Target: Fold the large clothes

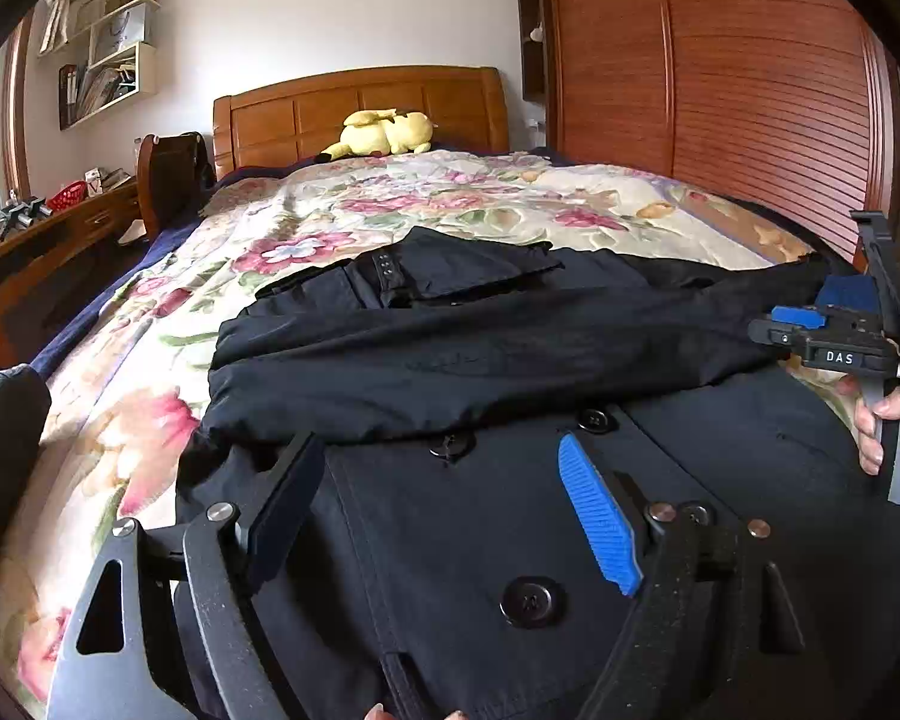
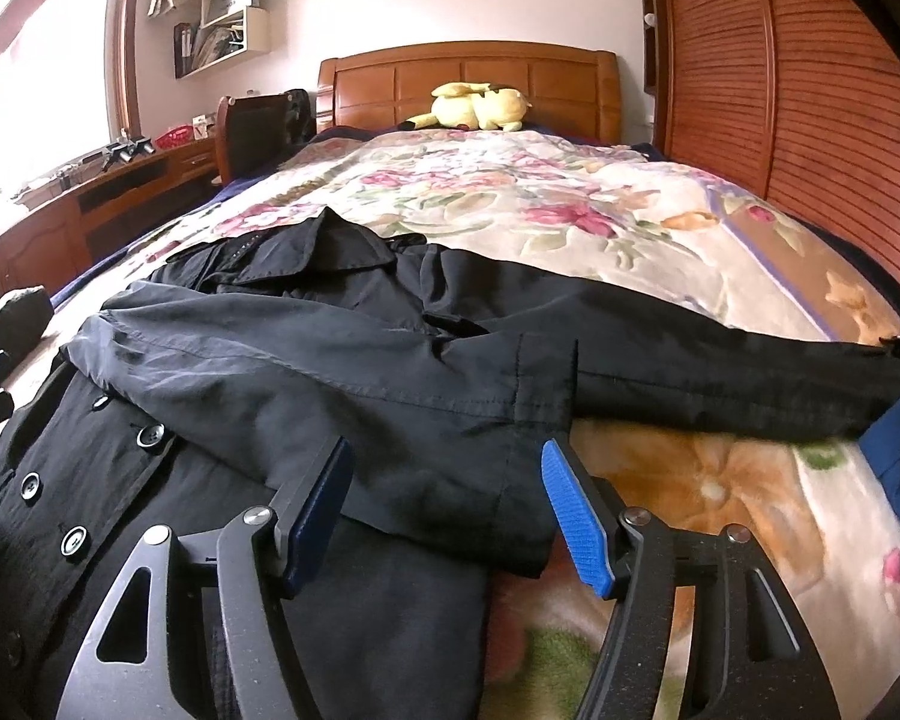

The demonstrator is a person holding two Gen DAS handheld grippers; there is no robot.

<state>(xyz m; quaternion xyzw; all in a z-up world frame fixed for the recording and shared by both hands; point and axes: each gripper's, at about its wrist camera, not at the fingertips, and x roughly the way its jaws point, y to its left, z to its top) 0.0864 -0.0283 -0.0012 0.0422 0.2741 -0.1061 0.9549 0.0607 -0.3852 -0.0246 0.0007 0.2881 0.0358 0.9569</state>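
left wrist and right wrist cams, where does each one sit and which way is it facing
Left wrist: on the left gripper, open over the buttoned front of the black double-breasted coat, facing the wooden headboard; the right gripper and hand show at right.
Right wrist: on the right gripper, open over the folded-in coat sleeve, facing likewise.
Shared: coat, floral quilt, yellow plush toy.

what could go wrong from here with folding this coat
1. The sleeve folded across the black coat lies loose and wrinkled; lifting the hem could let it slide off.
2. Both the left gripper and right gripper are open and may pinch the floral quilt along with the fabric.
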